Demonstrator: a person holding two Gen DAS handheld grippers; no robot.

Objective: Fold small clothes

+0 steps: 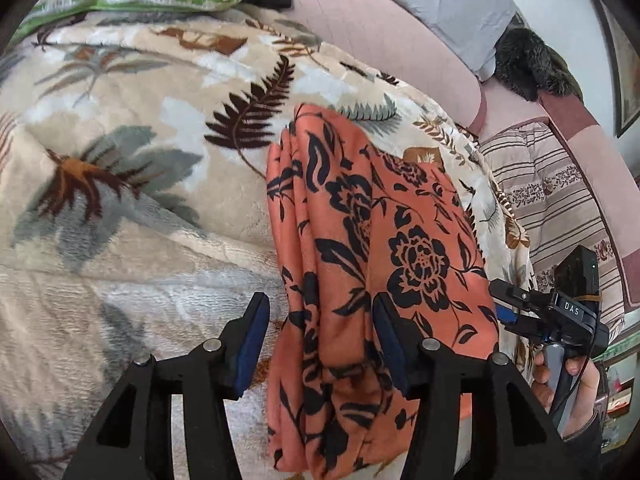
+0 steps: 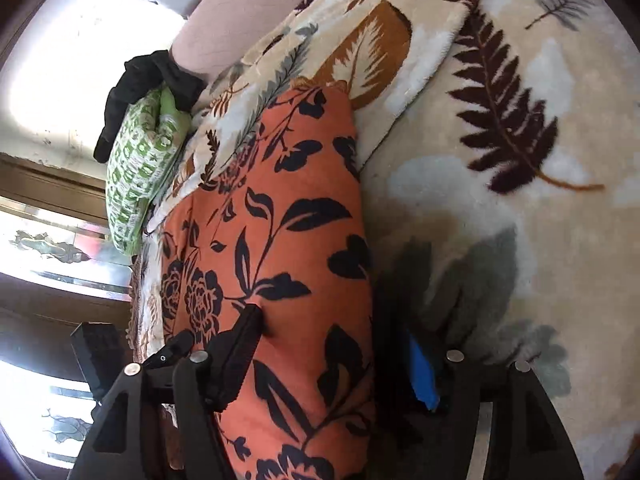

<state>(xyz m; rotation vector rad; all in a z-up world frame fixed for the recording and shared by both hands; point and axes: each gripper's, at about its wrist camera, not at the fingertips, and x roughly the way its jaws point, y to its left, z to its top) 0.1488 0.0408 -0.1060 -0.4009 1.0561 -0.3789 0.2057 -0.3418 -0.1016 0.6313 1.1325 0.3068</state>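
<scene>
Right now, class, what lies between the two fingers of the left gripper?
In the left wrist view, the folded orange floral cloth runs through the gap of the left gripper, over the leaf-print blanket. The jaws stand apart, not pinching it.

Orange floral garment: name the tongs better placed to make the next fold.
Probably the left tongs: open, straddling the near bunched end of the orange floral garment. The right tongs also stand open around it.

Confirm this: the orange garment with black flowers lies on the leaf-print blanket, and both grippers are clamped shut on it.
Not quite. The orange garment does lie on the leaf-print blanket, but the left gripper is open, its jaws standing apart over the cloth, as the left wrist view shows. The right gripper also looks open around the cloth.
</scene>
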